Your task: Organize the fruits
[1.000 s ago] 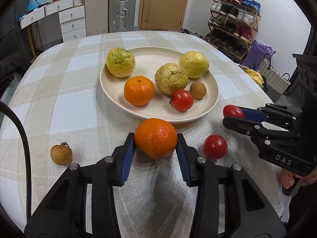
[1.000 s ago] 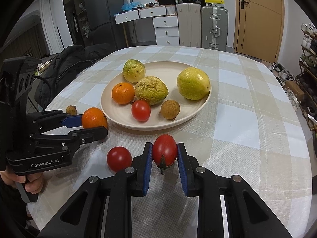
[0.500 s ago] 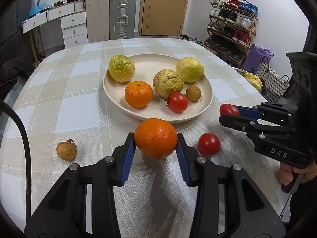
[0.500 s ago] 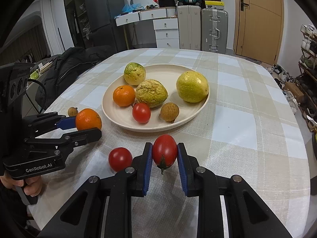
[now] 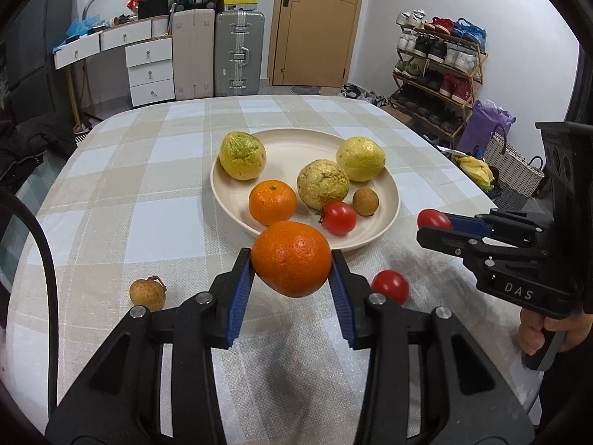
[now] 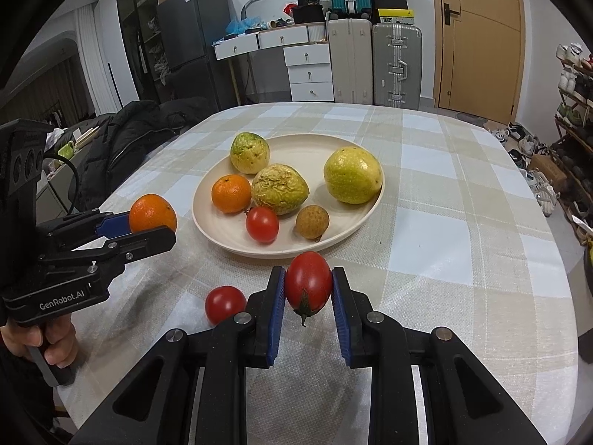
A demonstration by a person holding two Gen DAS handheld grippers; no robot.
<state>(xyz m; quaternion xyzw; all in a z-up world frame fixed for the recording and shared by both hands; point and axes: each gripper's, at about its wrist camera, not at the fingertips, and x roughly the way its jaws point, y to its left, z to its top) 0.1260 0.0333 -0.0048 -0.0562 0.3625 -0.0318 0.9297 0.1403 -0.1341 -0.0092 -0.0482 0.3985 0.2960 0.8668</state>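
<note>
- Both tongs have risen from the table since the earlier frames, fruit lifted with them.
- Left tongs [image 5: 292, 278]: closed on the orange [image 5: 292, 257], held above the table [image 5: 111, 193] near the plate [image 5: 385, 218].
- Right tongs [image 6: 308, 298]: closed on a tomato [image 6: 308, 283], stem downward.
- Table: loose tomato [image 6: 225, 303] and longan [image 5: 147, 292].
- Plate: three guavas, one orange, one tomato, one longan.

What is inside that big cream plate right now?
The plate holds three yellow-green fruits, an orange, a tomato and a small brown fruit. Nothing looks hidden beneath them.
</note>
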